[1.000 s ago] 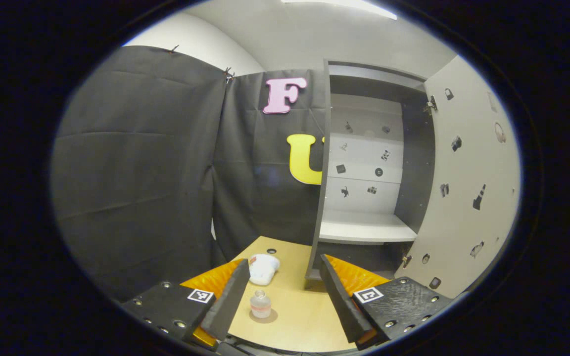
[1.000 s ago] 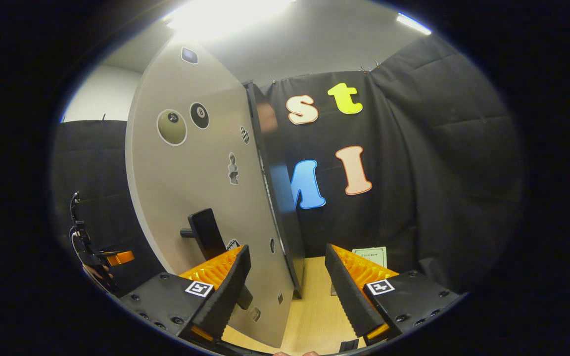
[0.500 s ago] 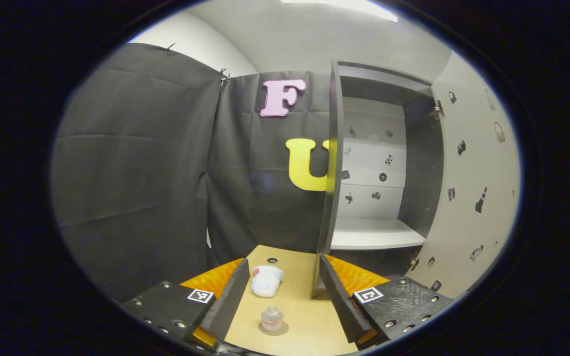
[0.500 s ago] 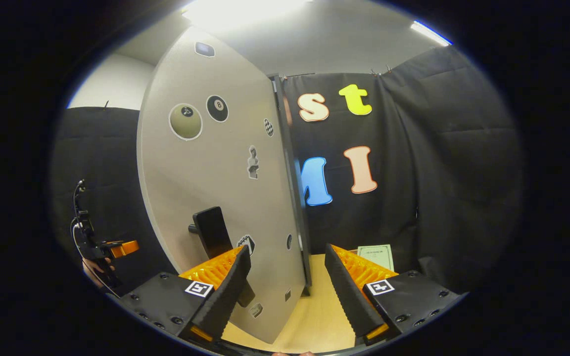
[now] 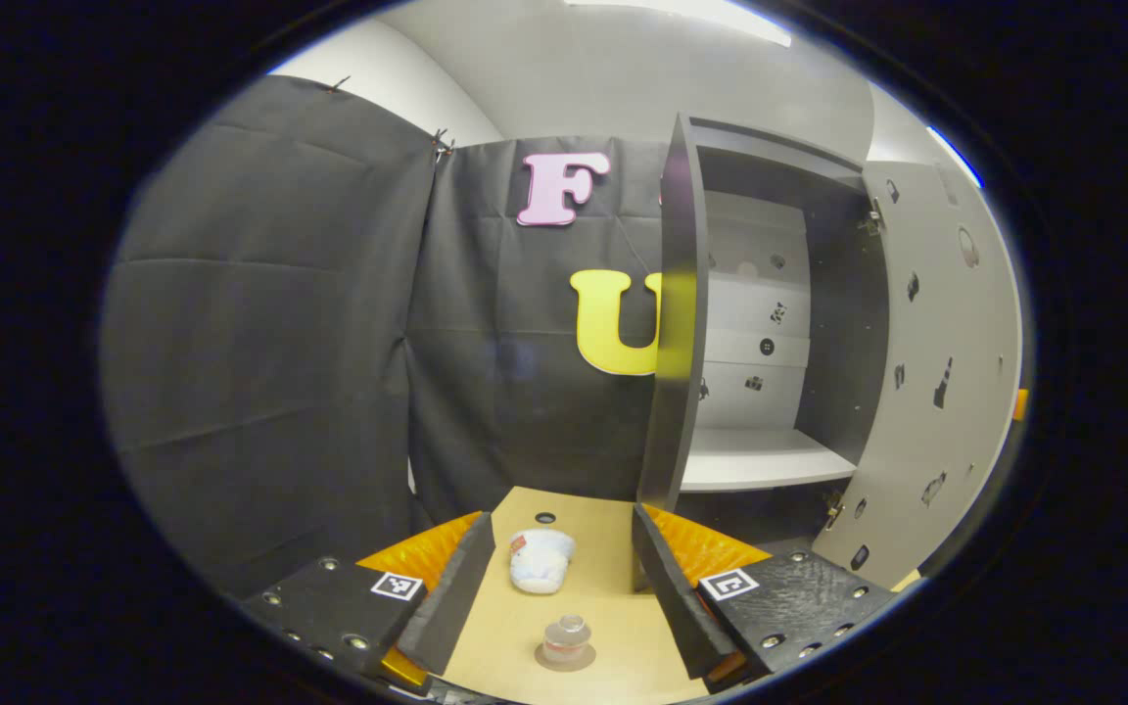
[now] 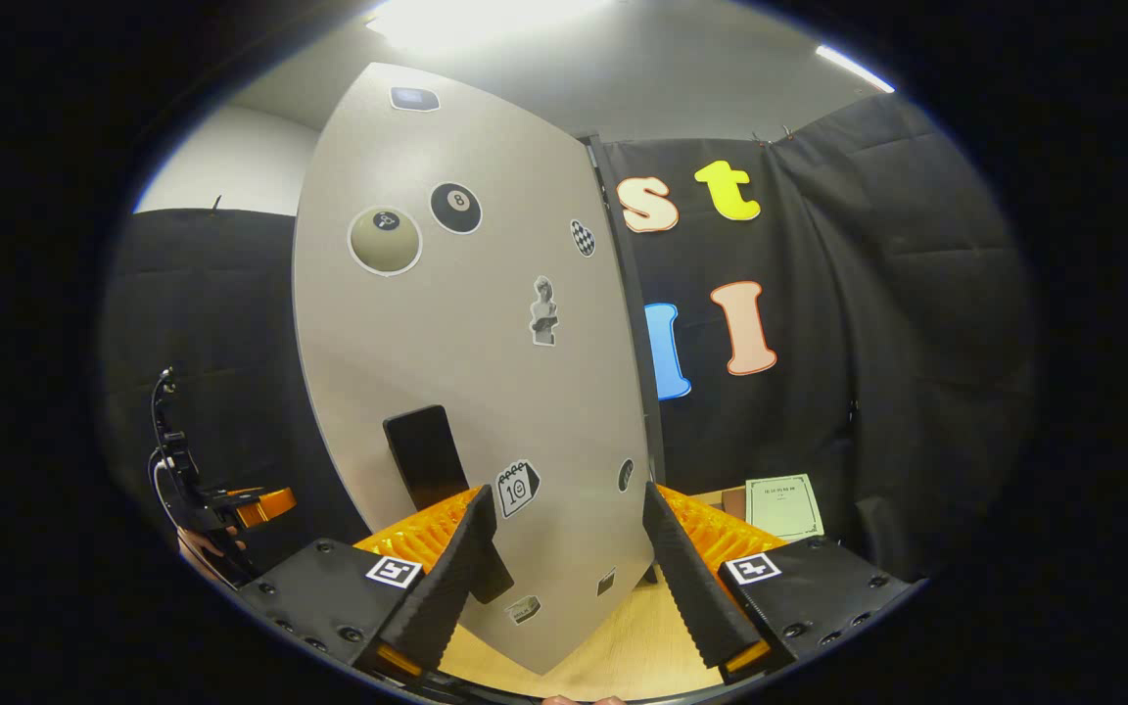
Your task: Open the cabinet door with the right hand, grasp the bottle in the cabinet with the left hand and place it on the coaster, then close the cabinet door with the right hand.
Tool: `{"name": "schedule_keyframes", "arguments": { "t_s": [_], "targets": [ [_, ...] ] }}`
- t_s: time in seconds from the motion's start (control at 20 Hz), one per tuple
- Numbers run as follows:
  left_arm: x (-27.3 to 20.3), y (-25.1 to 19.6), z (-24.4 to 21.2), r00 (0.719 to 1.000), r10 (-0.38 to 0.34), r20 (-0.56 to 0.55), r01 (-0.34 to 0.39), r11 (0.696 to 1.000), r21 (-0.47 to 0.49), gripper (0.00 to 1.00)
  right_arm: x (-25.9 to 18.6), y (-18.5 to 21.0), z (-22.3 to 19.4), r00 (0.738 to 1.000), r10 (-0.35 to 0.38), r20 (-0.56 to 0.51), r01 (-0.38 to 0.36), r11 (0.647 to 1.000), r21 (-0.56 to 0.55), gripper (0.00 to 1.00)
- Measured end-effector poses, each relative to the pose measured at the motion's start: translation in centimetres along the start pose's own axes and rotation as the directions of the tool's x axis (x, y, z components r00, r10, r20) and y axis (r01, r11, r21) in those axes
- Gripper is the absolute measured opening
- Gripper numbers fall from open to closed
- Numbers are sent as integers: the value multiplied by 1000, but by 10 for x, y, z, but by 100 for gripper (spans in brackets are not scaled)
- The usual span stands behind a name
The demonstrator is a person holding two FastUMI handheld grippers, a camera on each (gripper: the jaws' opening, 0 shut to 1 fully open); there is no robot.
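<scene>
- In the left gripper view, the left gripper [image 5: 562,587] hangs over the wooden table [image 5: 613,548] with its fingers spread wide and nothing between them.
- The bottle [image 5: 565,638], small and clear with a round cap, stands upright on the round coaster [image 5: 546,662], low in the gap between those spread fingers but touching neither.
- Just beyond the bottle a crumpled white cloth [image 5: 539,560] lies on the table, and farther back there is a small dark hole in the tabletop [image 5: 545,517].
- The cabinet [image 5: 770,323] stands at the right of that view, its pale shelf [image 5: 750,470] bare; small stickers dot its back panel.
- The cabinet door [image 5: 926,392] hangs open at the far right of that view, its inner face speckled with stickers, a hinge showing near the top.
- In the right gripper view, the right gripper [image 6: 569,568] is spread open too, with the door's outer face close ahead of it; I cannot tell whether either finger touches the panel.
- The black door handle [image 6: 424,454] sits just above that gripper's left-hand finger, not gripped.
- Stickers mark this face, among them a billiard-ball sticker [image 6: 455,208].
- A booklet [image 6: 783,506] lies on the table to the right of the door.
- Far left in this view, the left gripper shows, with a hand [image 6: 200,540] around it.
</scene>
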State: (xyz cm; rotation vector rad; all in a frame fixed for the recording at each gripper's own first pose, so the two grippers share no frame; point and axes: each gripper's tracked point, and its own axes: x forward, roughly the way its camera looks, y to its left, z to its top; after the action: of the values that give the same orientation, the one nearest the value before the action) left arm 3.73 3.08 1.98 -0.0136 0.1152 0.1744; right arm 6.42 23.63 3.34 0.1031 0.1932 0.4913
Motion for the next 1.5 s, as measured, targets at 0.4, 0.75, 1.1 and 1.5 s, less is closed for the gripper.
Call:
{"name": "schedule_keyframes", "arguments": {
  "t_s": [0.4,0.75,1.1,1.5],
  "targets": [
    [12,25,-8,999,-49,-9,49,999,19,85,32,47,-6,1000,-1,16,1,1000,-9,96],
    [28,40,-17,998,-54,-30,54,999,0,87,82,96,-16,999,39,8,-39,999,-7,97],
    [41,60,-21,991,-130,-27,129,990,-49,86,108,93,-2,1000,10,21,-10,999,-34,97],
    [26,13,35,982,-156,105,154,988,30,89,90,32,17,998,-4,70,9,998,-61,97]
  ]
}}
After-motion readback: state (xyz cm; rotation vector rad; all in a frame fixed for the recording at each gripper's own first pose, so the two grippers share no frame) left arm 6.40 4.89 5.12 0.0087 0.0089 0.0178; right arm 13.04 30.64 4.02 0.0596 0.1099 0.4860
